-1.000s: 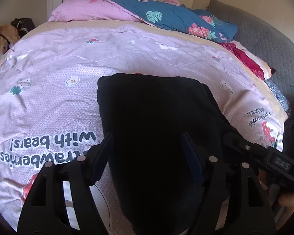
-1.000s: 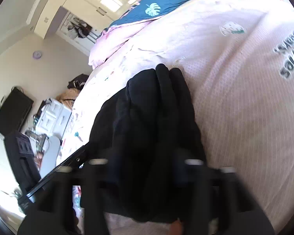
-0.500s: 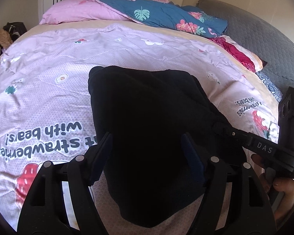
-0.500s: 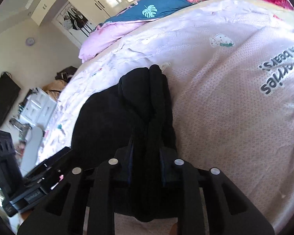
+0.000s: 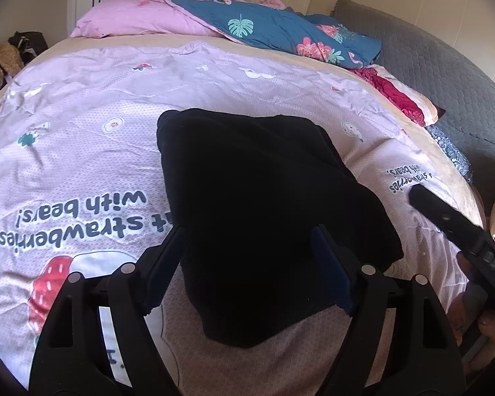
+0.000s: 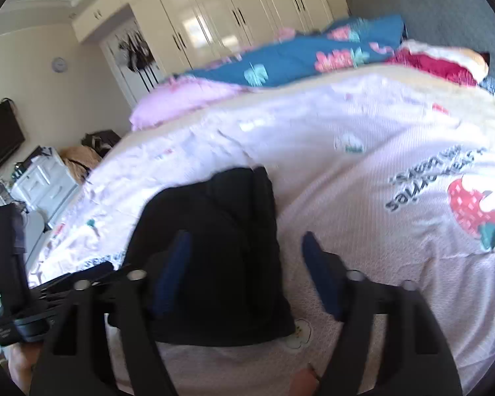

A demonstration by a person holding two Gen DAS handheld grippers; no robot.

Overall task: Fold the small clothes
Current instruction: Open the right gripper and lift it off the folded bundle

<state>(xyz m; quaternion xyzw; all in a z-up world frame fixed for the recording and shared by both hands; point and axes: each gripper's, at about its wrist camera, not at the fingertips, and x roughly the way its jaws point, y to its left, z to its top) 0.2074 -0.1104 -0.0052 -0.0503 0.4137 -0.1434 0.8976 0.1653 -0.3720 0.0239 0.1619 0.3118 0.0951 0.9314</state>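
A black garment (image 5: 264, 214), folded into a thick block, lies on the pink strawberry-print bedcover (image 5: 82, 151). My left gripper (image 5: 247, 257) hovers over its near end. Its jaws are opening, with the cloth lying under the gap and no pad pressing on it. In the right wrist view the same garment (image 6: 221, 247) sits under the left half of my right gripper (image 6: 244, 254). Those jaws are opening wide, clear of the cloth, and the right finger stands over bare cover. Each gripper shows in the other's view: the right gripper (image 5: 458, 231) and the left gripper (image 6: 49, 290).
A pink pillow (image 5: 132, 23), a blue floral quilt (image 5: 280, 29) and a red blanket (image 5: 396, 92) lie at the far end of the bed by a grey headboard (image 5: 445, 66). White wardrobes (image 6: 231, 16), a TV (image 6: 0, 132) and a white drawer unit (image 6: 46, 181) stand beyond the bed's left side.
My right gripper was shut on the garment's folded edge; it has let go, opened wide and lifted back. The left jaws have widened a little. The garment now rests flat.
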